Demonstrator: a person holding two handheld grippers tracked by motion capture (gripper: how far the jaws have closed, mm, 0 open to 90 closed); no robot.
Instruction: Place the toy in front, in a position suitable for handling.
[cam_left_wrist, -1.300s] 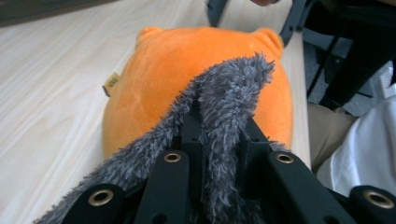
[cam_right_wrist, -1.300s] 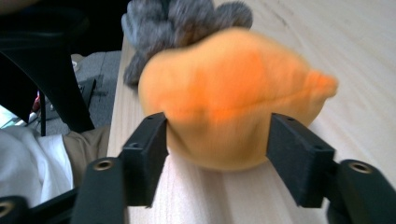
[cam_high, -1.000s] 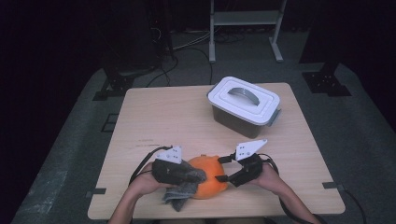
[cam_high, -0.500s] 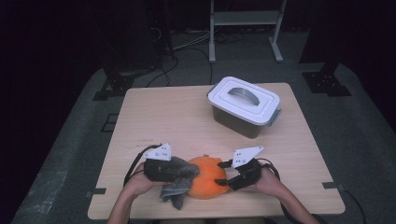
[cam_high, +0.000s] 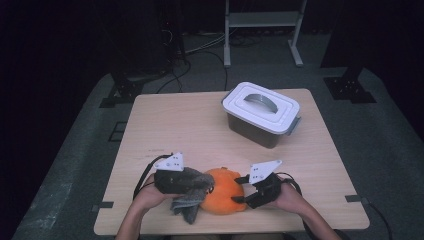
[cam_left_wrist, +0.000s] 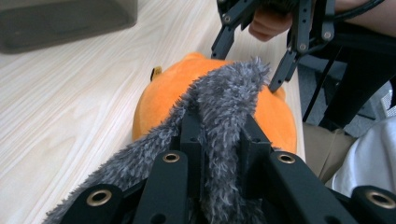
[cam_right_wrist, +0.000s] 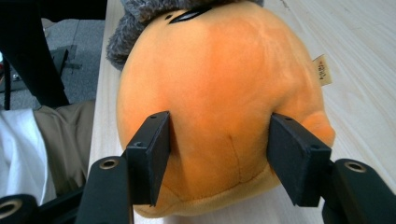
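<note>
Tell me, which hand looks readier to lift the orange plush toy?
Probably the right: its gripper has fingers pressed on both sides of the orange plush toy. The left gripper is shut on the grey furry cloth.

No readable text, brand, number or sign anywhere; small tan tag (cam_right_wrist: 322, 70) sewn on side of orange plush (cam_right_wrist: 219, 102) carries dark marks (too small and blurred to make out); same tag (cam_left_wrist: 155, 73) seen edge-on in left gripper view, nothing legible; white lid (cam_high: 261, 106) of box plain, no label; table (cam_high: 170, 130) bare wood, no markings.
</note>
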